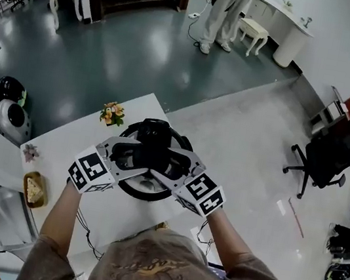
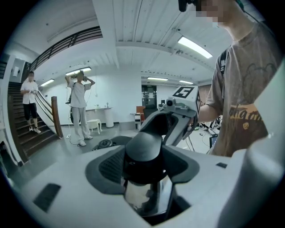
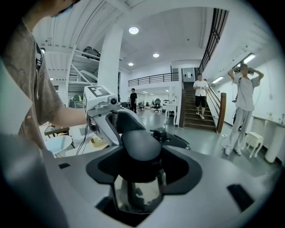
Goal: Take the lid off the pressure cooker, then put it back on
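The pressure cooker [image 1: 154,132] sits between left tongs [image 1: 122,154] and right tongs [image 1: 181,164], flowers [image 1: 112,113] behind it on the table [image 1: 60,150].

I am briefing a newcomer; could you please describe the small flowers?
Find the white table. At its far edge, left of the black pressure cooker, sit the flowers. Nothing else there has orange blooms and green leaves.
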`<action>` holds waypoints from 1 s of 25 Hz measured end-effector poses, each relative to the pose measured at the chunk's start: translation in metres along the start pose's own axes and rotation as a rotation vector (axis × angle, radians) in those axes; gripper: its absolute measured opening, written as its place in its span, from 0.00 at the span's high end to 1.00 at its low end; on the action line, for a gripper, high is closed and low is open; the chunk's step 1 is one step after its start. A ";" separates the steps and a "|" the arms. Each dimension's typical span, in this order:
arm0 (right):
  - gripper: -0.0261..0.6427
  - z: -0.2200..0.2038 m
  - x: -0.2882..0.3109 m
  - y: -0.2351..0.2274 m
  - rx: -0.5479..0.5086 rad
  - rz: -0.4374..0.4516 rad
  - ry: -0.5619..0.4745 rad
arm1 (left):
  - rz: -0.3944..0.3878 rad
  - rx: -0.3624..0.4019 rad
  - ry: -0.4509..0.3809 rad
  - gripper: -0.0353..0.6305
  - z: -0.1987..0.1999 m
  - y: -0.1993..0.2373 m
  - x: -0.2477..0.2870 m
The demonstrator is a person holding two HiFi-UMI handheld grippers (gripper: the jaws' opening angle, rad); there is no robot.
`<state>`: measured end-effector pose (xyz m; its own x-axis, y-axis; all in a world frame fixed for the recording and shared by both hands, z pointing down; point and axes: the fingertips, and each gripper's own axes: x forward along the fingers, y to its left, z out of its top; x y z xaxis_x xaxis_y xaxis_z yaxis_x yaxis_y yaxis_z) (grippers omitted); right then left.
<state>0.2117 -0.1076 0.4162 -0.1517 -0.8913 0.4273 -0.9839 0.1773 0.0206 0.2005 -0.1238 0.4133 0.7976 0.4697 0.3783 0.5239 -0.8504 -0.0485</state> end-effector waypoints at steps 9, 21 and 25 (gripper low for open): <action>0.56 0.002 0.011 -0.013 0.032 -0.040 -0.003 | -0.055 -0.003 -0.013 0.55 -0.002 0.018 0.005; 0.56 -0.005 0.023 -0.020 0.074 -0.040 0.010 | -0.094 -0.045 -0.028 0.55 -0.013 0.028 0.009; 0.56 -0.005 0.023 -0.019 0.073 -0.031 0.002 | -0.103 -0.051 -0.030 0.55 -0.014 0.028 0.009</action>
<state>0.2277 -0.1291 0.4301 -0.1209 -0.8950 0.4293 -0.9924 0.1186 -0.0321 0.2181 -0.1465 0.4281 0.7496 0.5611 0.3511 0.5880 -0.8080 0.0360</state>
